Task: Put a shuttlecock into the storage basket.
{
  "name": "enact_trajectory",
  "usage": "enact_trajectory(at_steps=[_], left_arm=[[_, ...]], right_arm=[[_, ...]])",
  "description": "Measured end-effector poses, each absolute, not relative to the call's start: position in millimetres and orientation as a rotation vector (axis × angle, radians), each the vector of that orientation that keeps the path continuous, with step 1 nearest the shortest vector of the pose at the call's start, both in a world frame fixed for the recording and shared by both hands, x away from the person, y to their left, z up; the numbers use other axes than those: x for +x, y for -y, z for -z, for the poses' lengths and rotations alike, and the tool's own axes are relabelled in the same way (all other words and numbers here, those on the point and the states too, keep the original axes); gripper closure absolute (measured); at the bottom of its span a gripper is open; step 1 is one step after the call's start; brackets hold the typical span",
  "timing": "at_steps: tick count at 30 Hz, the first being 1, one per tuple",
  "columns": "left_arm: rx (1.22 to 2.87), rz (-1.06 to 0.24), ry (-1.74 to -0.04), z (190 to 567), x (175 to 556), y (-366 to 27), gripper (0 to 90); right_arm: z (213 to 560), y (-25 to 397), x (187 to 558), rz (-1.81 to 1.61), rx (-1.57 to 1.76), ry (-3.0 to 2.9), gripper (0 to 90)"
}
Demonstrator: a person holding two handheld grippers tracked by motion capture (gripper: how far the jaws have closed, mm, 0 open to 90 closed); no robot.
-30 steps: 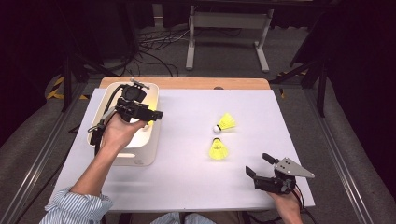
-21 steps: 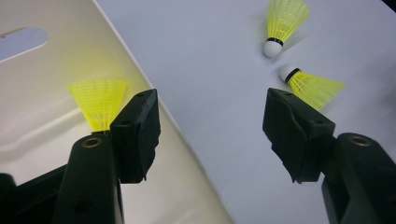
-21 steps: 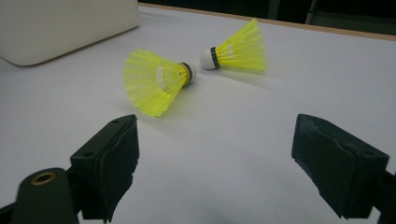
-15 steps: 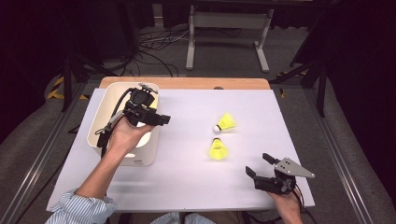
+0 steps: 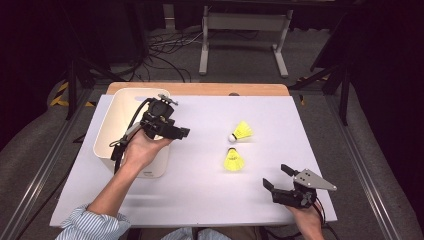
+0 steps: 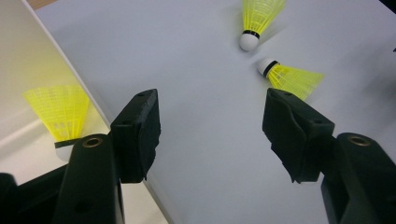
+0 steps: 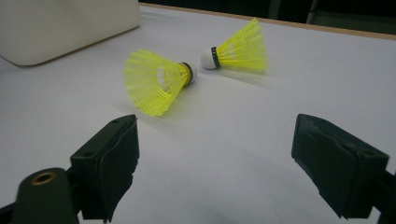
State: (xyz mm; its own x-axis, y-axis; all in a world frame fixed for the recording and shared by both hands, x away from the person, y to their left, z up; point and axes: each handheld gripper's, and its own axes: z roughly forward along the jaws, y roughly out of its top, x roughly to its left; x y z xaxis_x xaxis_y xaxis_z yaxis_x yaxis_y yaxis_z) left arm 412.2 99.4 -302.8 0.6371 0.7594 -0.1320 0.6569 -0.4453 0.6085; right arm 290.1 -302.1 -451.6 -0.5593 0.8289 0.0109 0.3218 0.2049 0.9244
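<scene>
Two yellow shuttlecocks lie on the white table, one (image 5: 242,131) farther back and one (image 5: 233,160) nearer. My left gripper (image 5: 179,132) hovers open over the right rim of a white bin (image 5: 112,120), with nothing in its jaws. In the left gripper view, the left gripper (image 6: 210,107) points toward both shuttlecocks (image 6: 259,14) (image 6: 292,77), and a third shuttlecock (image 6: 58,109) lies inside the bin (image 6: 28,51). My right gripper (image 5: 275,176) rests open near the table's front right. In the right gripper view, the right gripper (image 7: 217,135) faces the near shuttlecock (image 7: 156,81) and the far shuttlecock (image 7: 240,49).
The bin (image 7: 65,23) stands at the table's left side. A wooden strip (image 5: 200,89) runs along the table's far edge. Metal stands and cables sit on the dark floor beyond it.
My left gripper has moved right, from above the bin's inside to over its right rim. The right gripper and the two table shuttlecocks have not moved.
</scene>
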Motion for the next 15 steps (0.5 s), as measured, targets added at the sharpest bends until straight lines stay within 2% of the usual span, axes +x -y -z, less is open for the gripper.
enact_trajectory(at_steps=[15], left_arm=[[2.255, -0.205, -1.056, 310, 407, -81, 36.3]], right_arm=[[452, 302, 290, -1.332, 1.074, -1.991, 15.7]])
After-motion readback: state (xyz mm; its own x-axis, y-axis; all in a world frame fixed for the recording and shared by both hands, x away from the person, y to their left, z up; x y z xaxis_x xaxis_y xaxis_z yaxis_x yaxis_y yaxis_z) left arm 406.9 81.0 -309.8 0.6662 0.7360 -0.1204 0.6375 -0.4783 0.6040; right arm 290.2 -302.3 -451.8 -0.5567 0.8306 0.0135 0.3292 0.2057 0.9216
